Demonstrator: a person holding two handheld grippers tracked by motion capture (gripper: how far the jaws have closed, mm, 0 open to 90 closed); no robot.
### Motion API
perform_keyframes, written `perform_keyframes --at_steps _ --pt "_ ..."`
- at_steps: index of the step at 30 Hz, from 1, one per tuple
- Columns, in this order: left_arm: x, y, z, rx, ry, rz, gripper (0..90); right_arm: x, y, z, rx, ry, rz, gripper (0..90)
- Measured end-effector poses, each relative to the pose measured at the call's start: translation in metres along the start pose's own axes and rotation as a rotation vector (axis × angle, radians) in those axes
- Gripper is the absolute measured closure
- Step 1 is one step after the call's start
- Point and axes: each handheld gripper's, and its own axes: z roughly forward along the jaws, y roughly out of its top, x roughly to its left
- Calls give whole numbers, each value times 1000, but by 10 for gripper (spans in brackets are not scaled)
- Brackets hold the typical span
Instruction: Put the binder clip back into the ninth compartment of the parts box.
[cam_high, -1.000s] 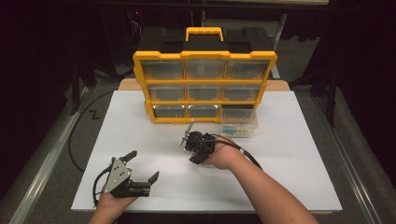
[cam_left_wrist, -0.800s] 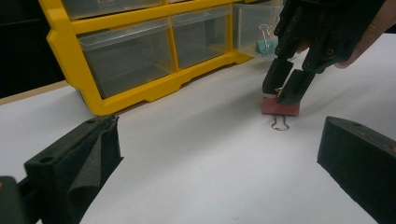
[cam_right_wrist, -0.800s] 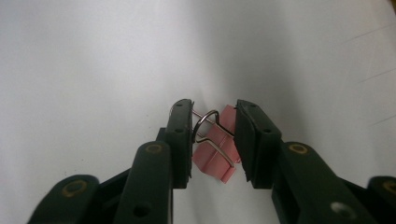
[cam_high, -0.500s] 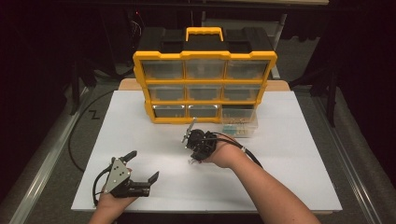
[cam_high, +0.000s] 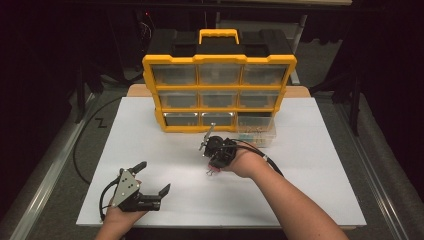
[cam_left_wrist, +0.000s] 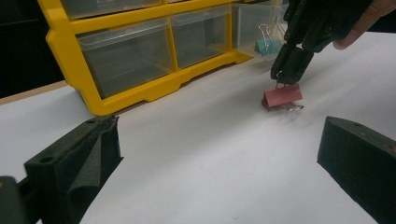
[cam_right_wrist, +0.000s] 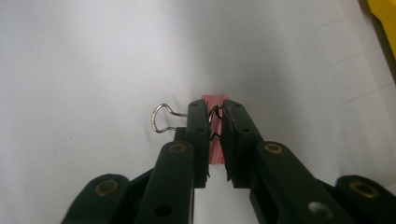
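A white table (cam_high: 320, 190) fills the centre; grey floor (cam_high: 45, 190) lies at nine o'clock, darkness at twelve.

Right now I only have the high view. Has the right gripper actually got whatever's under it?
Observer: Yes. The right gripper has just been closing, and it now pinches the upright wire handle of a pink binder clip.
Operator: Clip off the table yet?
Observer: No. Its body rests on the white table, and its second handle lies flat beside it.
Operator: What's in the pulled-out drawer?
Observer: A teal binder clip, seen through the wall of the clear drawer.
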Motion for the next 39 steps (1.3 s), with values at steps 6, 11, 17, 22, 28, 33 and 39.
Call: perform_keyframes --at_steps 6,11,17,22,28,33,39 --pt "0 0 0 -1 1 0 3 -3 -3 -9 -14 27 -2 900" --pt "0 0 0 1 0 2 3 -4 -6 -14 -7 41 -13 900" --pt "0 0 0 -1 1 -1 3 -7 -10 -17 12 56 -3 900" --pt "0 0 0 -3 2 -1 3 -9 -13 -20 16 64 2 900" --pt "0 0 -1 -3 3 -2 3 -11 -17 -23 17 76 5 900" --pt "1 0 -1 -3 4 -3 3 -13 -20 -27 24 83 3 900" --pt "0 0 0 -3 3 -3 3 -15 -25 -29 40 96 4 900"
